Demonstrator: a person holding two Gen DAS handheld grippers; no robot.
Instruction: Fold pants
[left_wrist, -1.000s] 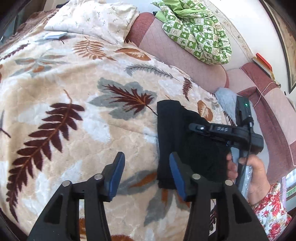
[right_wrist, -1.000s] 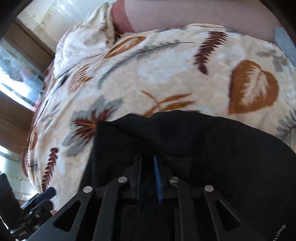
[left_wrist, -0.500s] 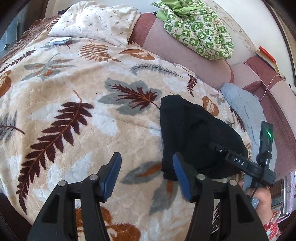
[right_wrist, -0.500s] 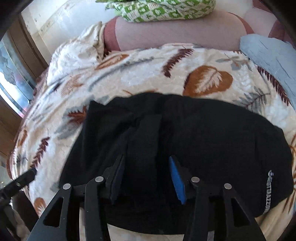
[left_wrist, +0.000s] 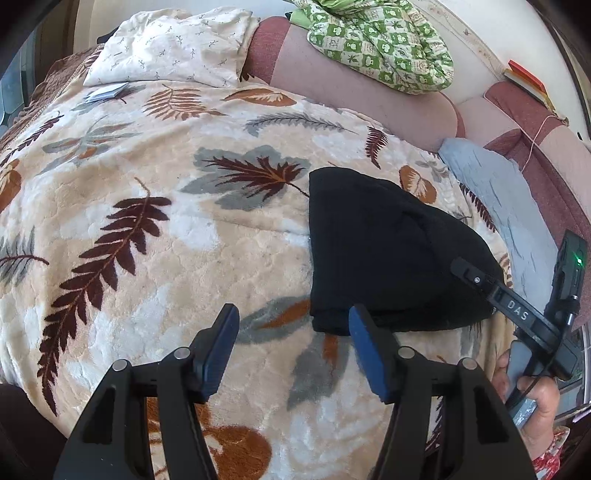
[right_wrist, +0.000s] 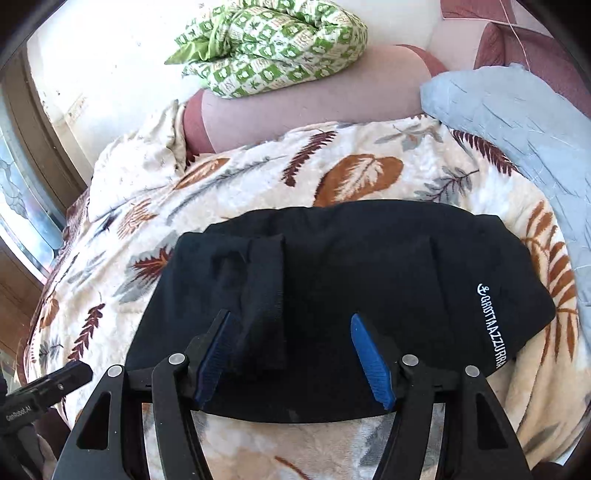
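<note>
Right wrist view shows the right gripper (right_wrist: 291, 354), jaws just opened and empty, over the folded black pants (right_wrist: 351, 295) at frame centre; lift clear without snagging cloth, left gripper (left_wrist: 291, 347) likewise apart.

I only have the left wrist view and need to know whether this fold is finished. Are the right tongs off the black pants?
Observer: Yes. The right tongs have just been opening. Their pads stand apart over the black pants and press on nothing.
Operator: Is the top of the bundle tidy?
Observer: Mostly. One dark strip of the cloth lies raised across the top. It shows between the pads, nearer the left one, and is not pinched.
Operator: Is there any marking to tell the ends apart?
Observer: White lettering runs along the end at the right of the right wrist view.
</note>
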